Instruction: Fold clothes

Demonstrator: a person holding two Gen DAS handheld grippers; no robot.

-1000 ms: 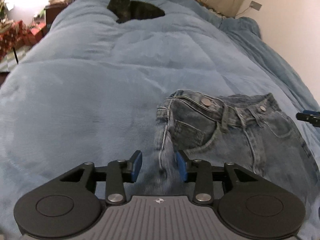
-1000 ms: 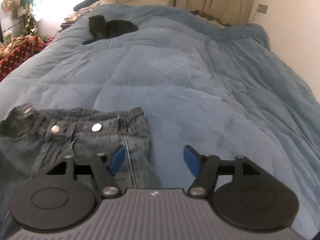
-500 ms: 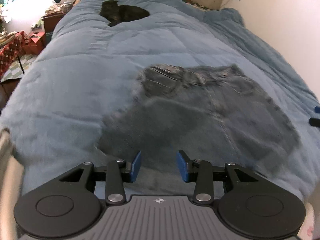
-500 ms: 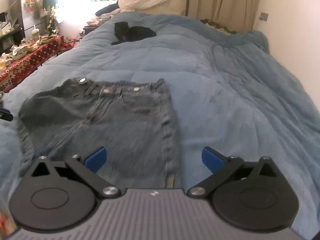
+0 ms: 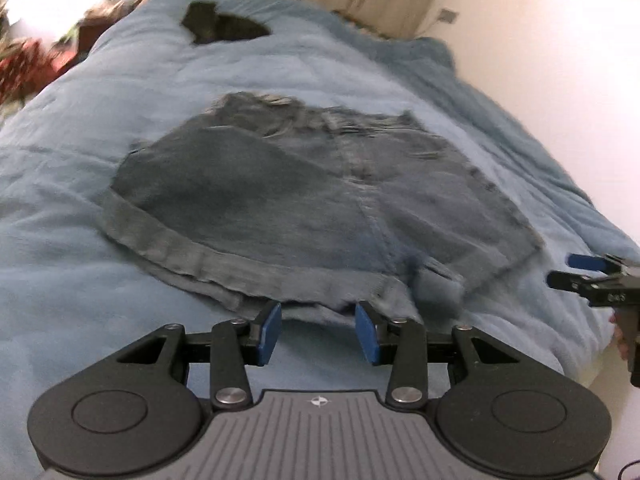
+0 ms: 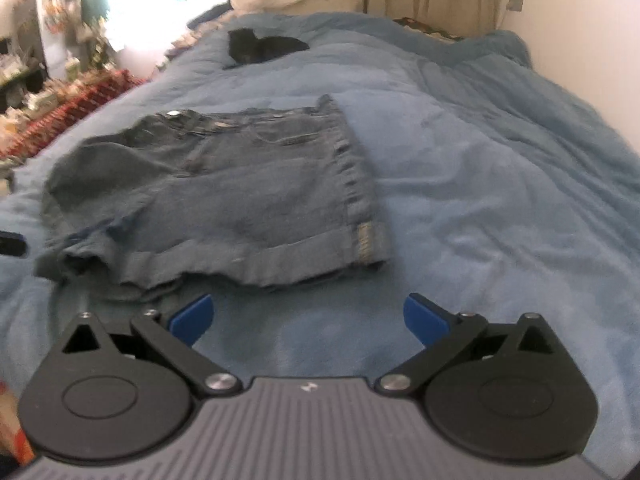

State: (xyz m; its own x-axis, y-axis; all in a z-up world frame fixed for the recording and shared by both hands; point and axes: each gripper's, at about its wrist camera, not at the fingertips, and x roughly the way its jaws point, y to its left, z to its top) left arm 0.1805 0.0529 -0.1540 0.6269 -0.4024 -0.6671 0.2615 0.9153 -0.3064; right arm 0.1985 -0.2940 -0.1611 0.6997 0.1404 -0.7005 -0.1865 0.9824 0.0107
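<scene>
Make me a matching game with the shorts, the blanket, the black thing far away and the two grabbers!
Things:
1. denim shorts
2. blanket
3. black thing
4. right gripper
5. left gripper

States:
A. far end of the bed
B. jaws widest apart, nothing between them
C. light blue, covers the bed
D. lying flat, cuffs nearest the grippers
E. narrower gap, at the shorts' cuff edge

Pairs: 1-D, 2-C, 3-A, 4-B, 5-E

Faded, matt denim shorts point(image 5: 304, 200) with rolled hems lie mid-frame on a soft, fleecy blue blanket point(image 6: 480, 200); the left gripper point(image 5: 318, 332) shows matt black plastic, blue pads, shiny metal pivots.
</scene>
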